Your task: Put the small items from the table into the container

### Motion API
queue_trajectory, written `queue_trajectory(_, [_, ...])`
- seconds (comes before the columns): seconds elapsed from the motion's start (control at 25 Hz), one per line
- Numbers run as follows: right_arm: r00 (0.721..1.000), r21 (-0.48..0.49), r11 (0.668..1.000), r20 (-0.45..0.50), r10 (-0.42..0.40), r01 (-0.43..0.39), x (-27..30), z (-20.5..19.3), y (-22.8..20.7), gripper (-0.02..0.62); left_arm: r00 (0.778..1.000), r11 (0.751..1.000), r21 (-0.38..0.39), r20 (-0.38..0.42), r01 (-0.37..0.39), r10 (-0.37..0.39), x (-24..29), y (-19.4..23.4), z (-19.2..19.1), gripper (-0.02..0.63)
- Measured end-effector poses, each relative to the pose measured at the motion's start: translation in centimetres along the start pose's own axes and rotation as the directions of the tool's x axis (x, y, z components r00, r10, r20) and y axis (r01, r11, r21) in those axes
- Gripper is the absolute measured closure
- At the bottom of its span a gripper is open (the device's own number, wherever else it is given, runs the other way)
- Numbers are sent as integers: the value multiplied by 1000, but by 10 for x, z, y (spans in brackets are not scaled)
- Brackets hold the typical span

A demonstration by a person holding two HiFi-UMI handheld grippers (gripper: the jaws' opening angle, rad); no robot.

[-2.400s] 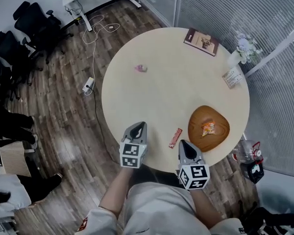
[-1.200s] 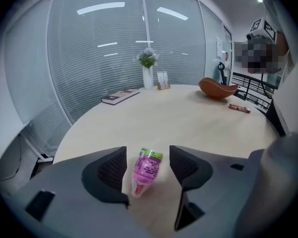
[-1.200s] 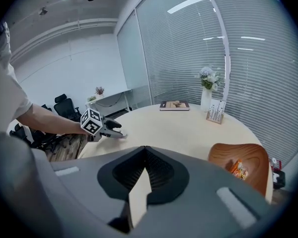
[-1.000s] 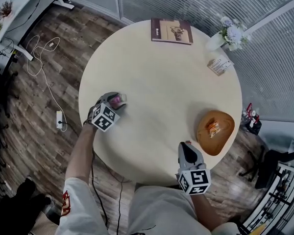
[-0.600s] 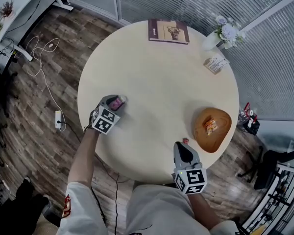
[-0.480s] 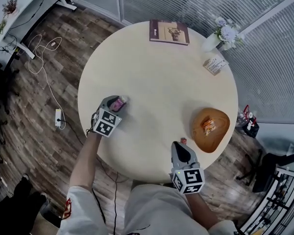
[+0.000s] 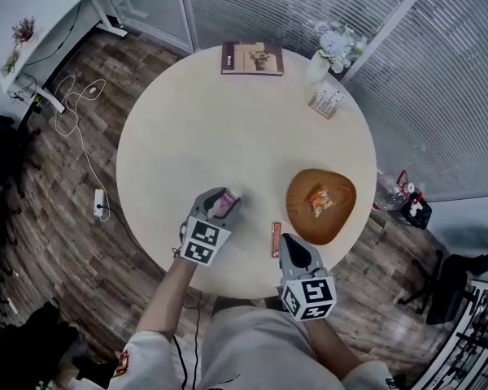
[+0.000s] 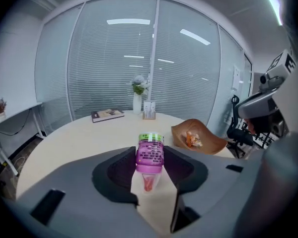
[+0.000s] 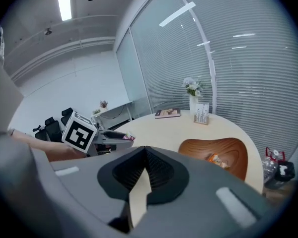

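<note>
My left gripper (image 7: 225,201) is shut on a small pink-purple packet (image 8: 150,154) with a green top, held above the round table (image 7: 187,128) near its front edge. The packet (image 7: 224,204) sticks out past the fingertips. To the right lies a brown wooden bowl (image 7: 340,207) holding an orange snack packet (image 7: 318,201). A red snack bar (image 7: 275,240) rests flat between the two grippers. My right gripper (image 7: 289,244) hovers at the front edge beside the bar, jaws shut and empty (image 9: 145,155). In the right gripper view the bowl (image 9: 228,148) lies ahead to the right.
At the table's far edge are a book (image 7: 252,58), a vase of flowers (image 7: 324,54) and a small card stand (image 7: 326,101). A plastic bottle (image 7: 388,190) stands on the floor right of the table. Cables (image 7: 77,104) lie on the wooden floor at left.
My left gripper has lifted the pink packet off the table's left side and carried it right, toward the bowl. The right gripper has shifted slightly, and the red bar now shows beside it.
</note>
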State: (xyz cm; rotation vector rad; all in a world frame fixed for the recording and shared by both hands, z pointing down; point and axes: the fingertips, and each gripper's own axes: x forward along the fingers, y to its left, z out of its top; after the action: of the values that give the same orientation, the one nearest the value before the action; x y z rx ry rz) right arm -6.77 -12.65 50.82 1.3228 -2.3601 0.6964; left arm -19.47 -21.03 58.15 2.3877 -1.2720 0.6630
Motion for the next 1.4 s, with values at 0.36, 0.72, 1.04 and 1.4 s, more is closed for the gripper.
queue_trajectory(0.36, [997, 79, 996, 63, -34, 29, -78, -14, -102, 594, 998, 998, 13, -13, 56, -56, 67, -157, 35, 430])
queue_trajectory(0.72, [997, 93, 995, 62, -35, 29, -123, -33, -165, 594, 985, 998, 58, -172, 2, 8, 133, -207, 2, 430])
queue_trajectory(1.04, [998, 100, 995, 55, -7, 2, -124, -37, -171, 594, 978, 999, -32, -208, -10, 3, 128, -205, -9, 391])
queue_trajectory(1.4, [997, 52, 996, 46, 69, -71, -119, -41, -145, 594, 989, 964, -234, 45, -126, 140, 16, -187, 11, 486])
